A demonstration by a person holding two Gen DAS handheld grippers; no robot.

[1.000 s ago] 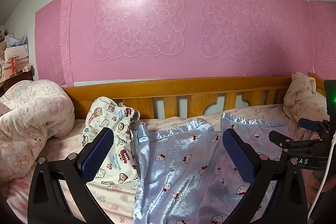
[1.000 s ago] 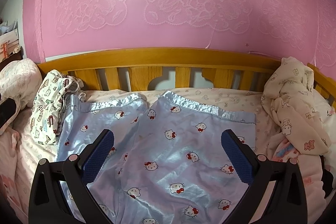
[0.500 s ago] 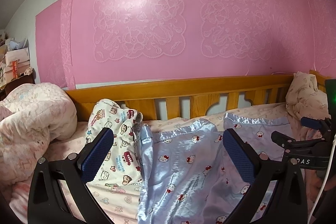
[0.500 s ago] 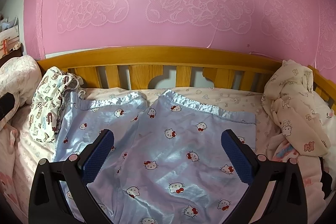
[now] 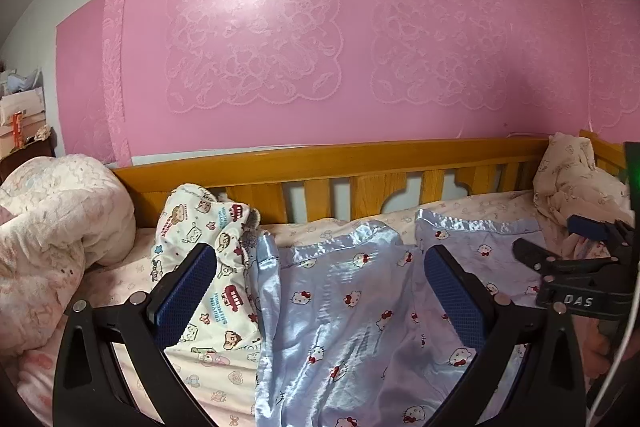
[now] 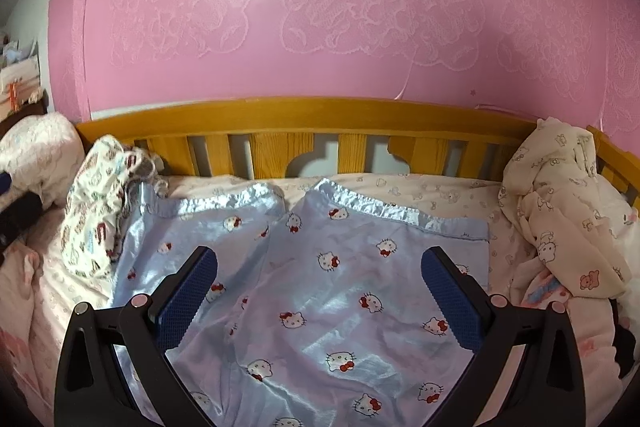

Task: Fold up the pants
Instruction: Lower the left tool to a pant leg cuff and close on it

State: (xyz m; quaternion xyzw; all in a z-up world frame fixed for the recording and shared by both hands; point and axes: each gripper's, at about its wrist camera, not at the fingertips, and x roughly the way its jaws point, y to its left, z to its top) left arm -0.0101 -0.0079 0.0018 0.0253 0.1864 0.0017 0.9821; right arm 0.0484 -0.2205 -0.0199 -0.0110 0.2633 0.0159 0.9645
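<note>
Fingers of both grippers stand wide apart, holding nothing: the left gripper (image 5: 320, 297) and the right gripper (image 6: 320, 293) hover above the pale blue satin pants (image 6: 320, 291). These lie spread flat on the bed (image 6: 432, 195), directly ahead and below, both hemmed ends pointing away toward the wooden rail (image 6: 304, 115), so the long axis runs away from the fingers. The right gripper sits squarer over them. A cartoon-print garment (image 5: 208, 251) touches their left edge; a cream bundle (image 6: 560, 203) lies well apart on the right.
</note>
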